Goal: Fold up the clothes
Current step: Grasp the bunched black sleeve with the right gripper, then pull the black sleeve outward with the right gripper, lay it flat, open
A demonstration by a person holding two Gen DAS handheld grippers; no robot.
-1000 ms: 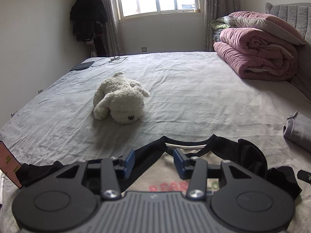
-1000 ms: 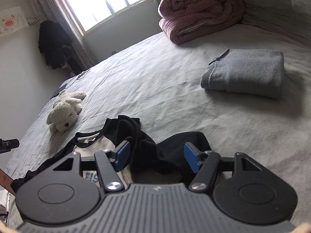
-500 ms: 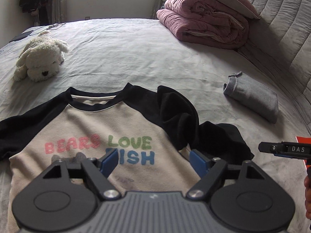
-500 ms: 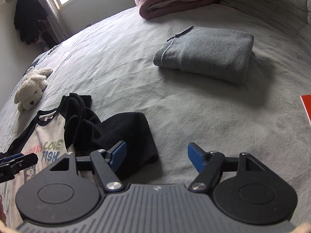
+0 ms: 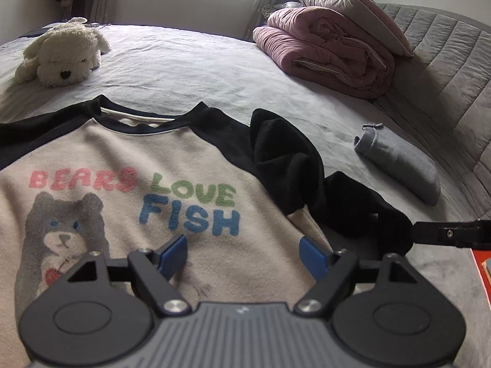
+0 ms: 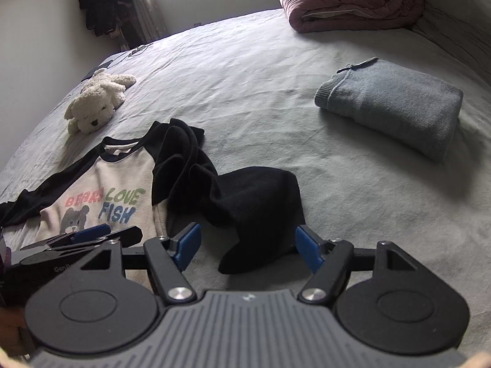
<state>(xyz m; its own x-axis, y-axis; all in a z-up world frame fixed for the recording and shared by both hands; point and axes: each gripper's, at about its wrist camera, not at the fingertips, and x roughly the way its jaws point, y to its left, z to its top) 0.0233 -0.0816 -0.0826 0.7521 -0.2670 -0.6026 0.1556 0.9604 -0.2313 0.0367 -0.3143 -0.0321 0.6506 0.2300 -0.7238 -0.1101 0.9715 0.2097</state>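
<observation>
A cream sweatshirt (image 5: 129,159) with black sleeves and "BEARS LOVE FISH" print lies face up on the grey bed; it also shows in the right wrist view (image 6: 119,181). Its right black sleeve (image 6: 251,202) is bunched beside the body. My left gripper (image 5: 244,254) hovers open over the lower chest of the sweatshirt, holding nothing. My right gripper (image 6: 247,245) is open just above the cuff end of the bunched sleeve (image 5: 353,211). The left gripper's fingers (image 6: 89,234) show at the left of the right wrist view.
A folded grey garment (image 6: 396,107) lies to the right on the bed (image 6: 260,70). A white plush dog (image 5: 61,58) sits beyond the collar. A rolled pink quilt (image 5: 328,58) and pillow rest against the headboard. A red-edged object (image 5: 481,270) lies at the far right.
The left gripper has moved closer and lower over the sweatshirt's print. The right gripper has swung left, so the black sleeve now lies between its open fingers.
</observation>
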